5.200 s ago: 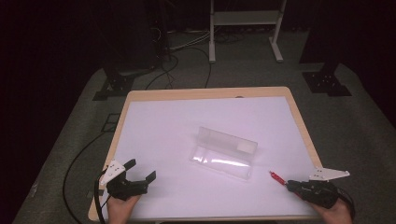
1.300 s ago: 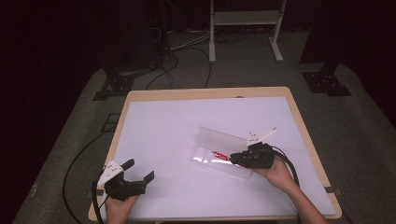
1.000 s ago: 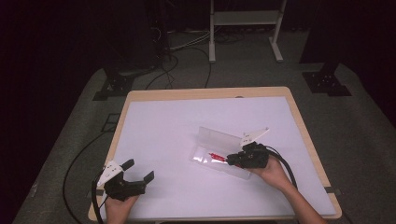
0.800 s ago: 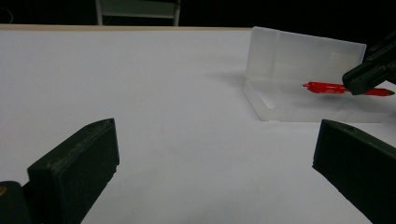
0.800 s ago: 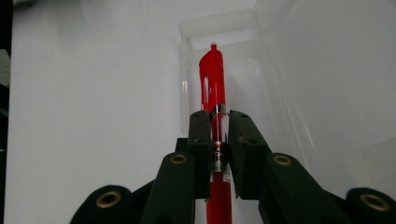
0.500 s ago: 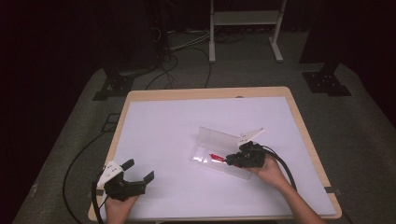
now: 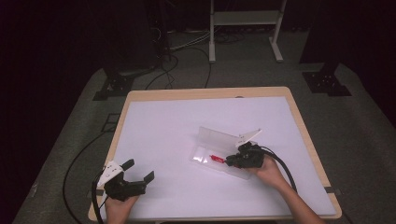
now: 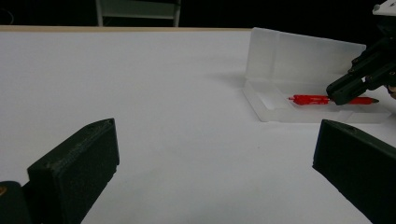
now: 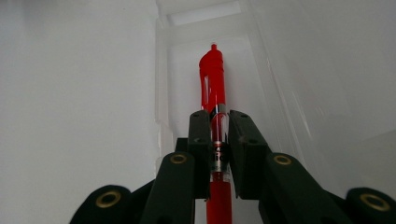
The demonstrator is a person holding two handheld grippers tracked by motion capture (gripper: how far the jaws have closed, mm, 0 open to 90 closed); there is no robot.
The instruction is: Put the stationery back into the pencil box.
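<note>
One red pen (image 9: 215,98) clamped in the right gripper (image 9: 218,135), over one clear case (image 7: 219,148). Left gripper (image 7: 131,176) spread wide, empty, near the table (image 7: 154,121) edge.

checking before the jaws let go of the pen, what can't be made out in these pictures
- Red pen: print on the barrel, blurred, right gripper view; rear end cut off at the bottom edge between the right gripper jaws.
- Clear plastic case: right end hidden behind that gripper, left gripper view.
- Pen resting on the case floor or just above: unclear.
</note>
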